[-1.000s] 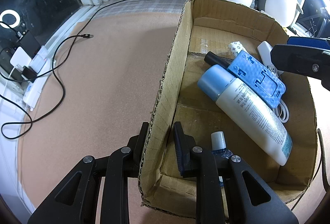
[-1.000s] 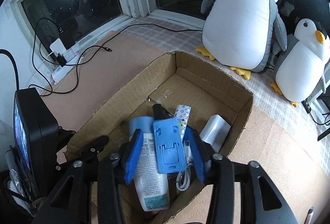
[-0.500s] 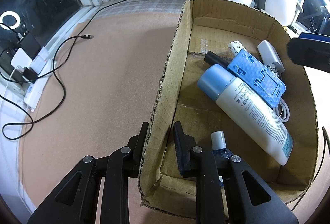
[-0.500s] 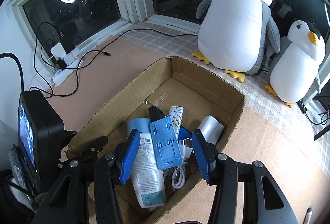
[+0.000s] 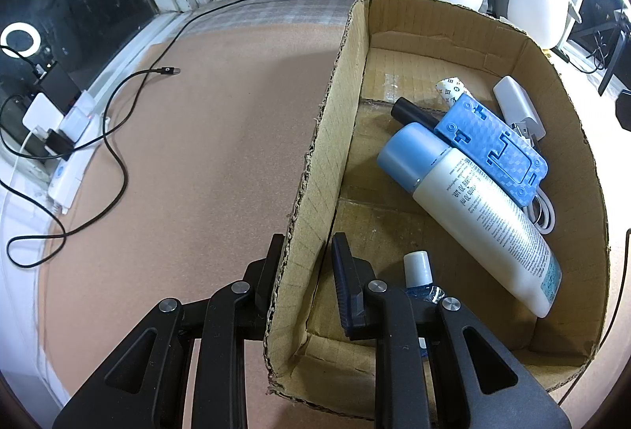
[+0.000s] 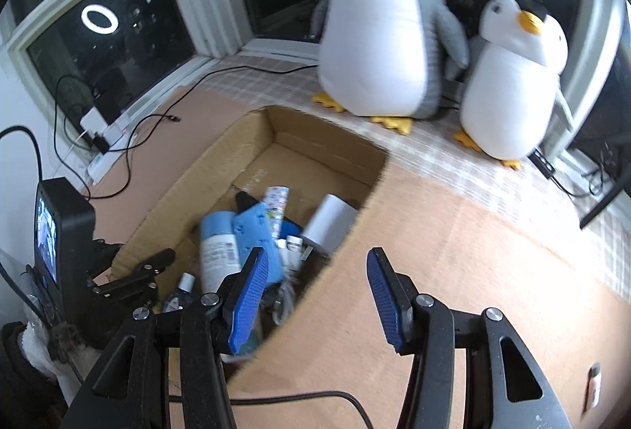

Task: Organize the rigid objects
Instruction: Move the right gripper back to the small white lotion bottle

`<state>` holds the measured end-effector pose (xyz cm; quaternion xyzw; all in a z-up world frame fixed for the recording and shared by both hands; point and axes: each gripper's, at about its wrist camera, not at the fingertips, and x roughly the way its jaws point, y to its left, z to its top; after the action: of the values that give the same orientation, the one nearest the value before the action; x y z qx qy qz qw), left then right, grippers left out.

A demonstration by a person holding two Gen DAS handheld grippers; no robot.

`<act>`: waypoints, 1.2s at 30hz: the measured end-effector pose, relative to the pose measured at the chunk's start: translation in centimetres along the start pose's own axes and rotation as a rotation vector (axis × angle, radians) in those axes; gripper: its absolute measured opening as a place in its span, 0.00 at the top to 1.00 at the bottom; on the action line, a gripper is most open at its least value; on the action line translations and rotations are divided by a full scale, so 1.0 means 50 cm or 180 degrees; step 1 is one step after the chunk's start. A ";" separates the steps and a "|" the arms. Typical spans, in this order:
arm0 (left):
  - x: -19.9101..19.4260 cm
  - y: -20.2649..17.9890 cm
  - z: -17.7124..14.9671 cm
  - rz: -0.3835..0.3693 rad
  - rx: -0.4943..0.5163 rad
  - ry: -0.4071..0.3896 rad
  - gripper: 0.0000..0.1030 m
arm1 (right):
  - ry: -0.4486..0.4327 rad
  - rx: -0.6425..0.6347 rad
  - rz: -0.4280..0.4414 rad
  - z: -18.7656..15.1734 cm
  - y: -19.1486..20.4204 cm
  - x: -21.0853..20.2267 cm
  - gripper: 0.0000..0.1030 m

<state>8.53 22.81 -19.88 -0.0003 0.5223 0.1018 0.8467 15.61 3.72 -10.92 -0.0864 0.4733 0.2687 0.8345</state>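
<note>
- My left gripper (image 5: 303, 263) clamps the cardboard box (image 5: 315, 168) wall at 6 o'clock, steadying it.
- My right gripper (image 6: 315, 295) hangs spread, empty.
- Blue stand (image 5: 493, 148) rests on the bottle (image 5: 481, 212) inside.

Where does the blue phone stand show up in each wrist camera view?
Left wrist: blue phone stand right of centre, lying on the white bottle in the cardboard box.
Right wrist: lower left of centre, blurred, beyond the right gripper.
Shared landmark: large plush penguin.
</note>
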 end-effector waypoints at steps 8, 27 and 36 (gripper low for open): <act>0.000 0.001 0.000 0.0013 0.0007 0.0007 0.80 | -0.0059 0.0162 -0.0131 -0.025 -0.072 -0.031 0.53; -0.001 0.003 0.002 0.0042 0.0016 0.0025 0.80 | 0.0087 0.0834 -0.0610 -0.191 -0.368 -0.137 0.53; -0.001 0.000 0.002 0.0093 0.0031 0.0055 0.80 | 0.0290 0.1230 -0.0910 -0.291 -0.521 -0.179 0.53</act>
<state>8.62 22.80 -19.78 0.0107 0.5300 0.1116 0.8406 14.94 -27.26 -14.10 -0.0032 0.5360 0.0481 0.8428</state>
